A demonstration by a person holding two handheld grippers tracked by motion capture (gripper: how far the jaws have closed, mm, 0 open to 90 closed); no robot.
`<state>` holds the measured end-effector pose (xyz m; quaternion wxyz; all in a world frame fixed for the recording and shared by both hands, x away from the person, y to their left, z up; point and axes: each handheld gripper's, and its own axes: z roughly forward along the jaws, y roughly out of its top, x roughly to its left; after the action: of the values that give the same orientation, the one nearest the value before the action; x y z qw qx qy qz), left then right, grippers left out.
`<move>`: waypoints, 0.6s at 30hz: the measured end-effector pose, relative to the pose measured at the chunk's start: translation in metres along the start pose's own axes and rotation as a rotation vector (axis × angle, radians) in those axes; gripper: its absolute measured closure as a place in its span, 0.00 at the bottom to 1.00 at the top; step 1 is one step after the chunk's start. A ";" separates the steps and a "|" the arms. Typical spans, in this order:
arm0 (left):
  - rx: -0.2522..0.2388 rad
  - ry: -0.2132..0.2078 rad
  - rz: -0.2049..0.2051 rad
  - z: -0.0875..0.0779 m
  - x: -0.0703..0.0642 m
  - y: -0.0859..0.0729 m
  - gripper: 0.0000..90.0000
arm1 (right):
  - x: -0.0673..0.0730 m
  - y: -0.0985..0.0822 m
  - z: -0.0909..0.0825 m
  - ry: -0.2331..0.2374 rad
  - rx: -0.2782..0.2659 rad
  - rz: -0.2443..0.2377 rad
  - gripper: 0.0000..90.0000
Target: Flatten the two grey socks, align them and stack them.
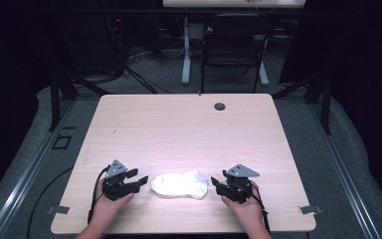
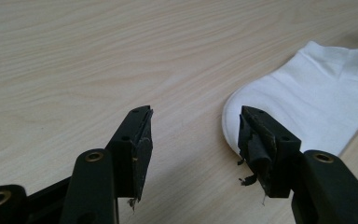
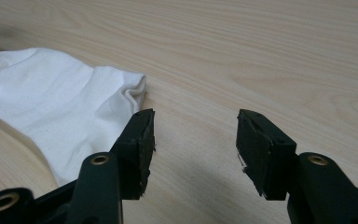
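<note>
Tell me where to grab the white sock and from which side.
Probably best: take the white sock at its two ends. It lies flat between both open grippers, so the left gripper could pinch the rounded toe from the left, the right gripper the cuff from the right, jaws low along the table.

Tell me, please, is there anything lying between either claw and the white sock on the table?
Nothing visible does. The white sock lies flat on the bare table, with the left claw just off one end and the right claw just off the other. Both claws are open, with plain wood between their jaws.
</note>
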<state>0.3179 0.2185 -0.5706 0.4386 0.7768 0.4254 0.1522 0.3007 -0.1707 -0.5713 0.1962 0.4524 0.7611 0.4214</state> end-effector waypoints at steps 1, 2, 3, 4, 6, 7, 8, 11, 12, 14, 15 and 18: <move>-0.001 0.004 -0.004 0.000 0.001 0.000 0.50 | 0.000 -0.001 0.000 0.002 -0.005 0.002 0.51; -0.004 0.004 -0.010 0.001 0.001 0.000 0.50 | 0.000 -0.001 0.000 0.002 -0.009 -0.001 0.51; -0.005 0.007 -0.010 0.001 0.001 0.000 0.50 | 0.000 -0.001 0.000 0.002 -0.010 -0.004 0.50; 0.002 0.008 -0.009 0.001 0.002 0.000 0.50 | 0.000 -0.001 0.000 -0.005 -0.012 -0.010 0.50; -0.003 0.011 -0.011 0.002 0.002 -0.001 0.50 | 0.000 -0.001 0.001 -0.022 -0.026 -0.021 0.49; -0.002 0.014 -0.010 0.002 0.002 -0.001 0.50 | 0.000 -0.001 0.001 -0.028 -0.028 -0.022 0.49; 0.000 0.014 -0.009 0.002 0.003 -0.001 0.50 | 0.000 -0.001 0.001 -0.030 -0.031 -0.018 0.49; 0.004 0.015 -0.011 0.002 0.003 -0.001 0.50 | -0.001 -0.002 0.003 -0.039 -0.030 -0.001 0.49; 0.003 0.016 -0.012 0.003 0.003 -0.001 0.50 | -0.002 -0.002 0.004 -0.041 -0.031 0.003 0.49; 0.004 0.015 -0.016 0.003 0.003 -0.001 0.50 | -0.002 -0.002 0.004 -0.045 -0.029 0.008 0.49; 0.007 0.010 -0.018 0.002 0.004 -0.001 0.50 | -0.002 -0.002 0.004 -0.043 -0.028 0.010 0.49; 0.010 0.015 -0.026 0.002 0.004 -0.001 0.50 | -0.001 -0.003 0.005 -0.034 -0.016 0.012 0.49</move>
<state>0.3209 0.2212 -0.5735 0.4335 0.7722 0.4396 0.1504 0.3031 -0.1702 -0.5765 0.2101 0.4624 0.7515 0.4211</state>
